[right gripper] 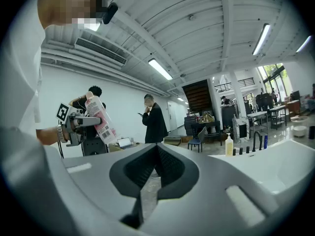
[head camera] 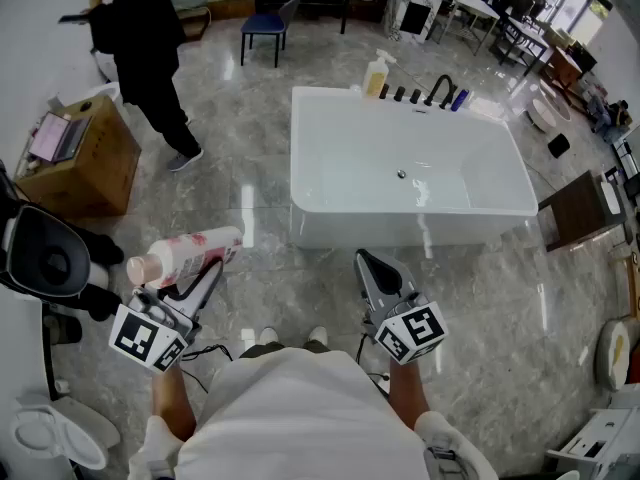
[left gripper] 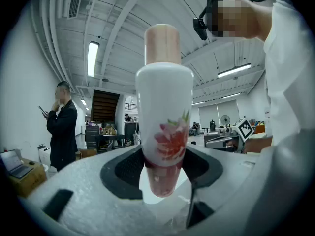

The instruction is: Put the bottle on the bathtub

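- Left side: left gripper (head camera: 207,271) has its jaws part-way open and clamped on the bottle (head camera: 186,251), white with a pink flower print and a pink cap. The pads press on both sides near the base end (left gripper: 165,112).
- In the head view the bottle lies near sideways, cap out to the left. It hangs over the floor, well apart from the bathtub (head camera: 300,158).
- Likely reason for the low grip: the body and cap stay clear of the jaws, so the base can be set down first.
- Left hand pose: gripper held level at waist height, forearm tucked close to the body.
- Right side: right gripper (head camera: 372,266) has its jaws together with nothing between them (right gripper: 156,166). It is also level and points toward the tub, probably just parked.
- Tub's far rim carries a pump bottle (head camera: 377,73) and a dark faucet (head camera: 440,90). The near rim is bare, a plausible landing place.
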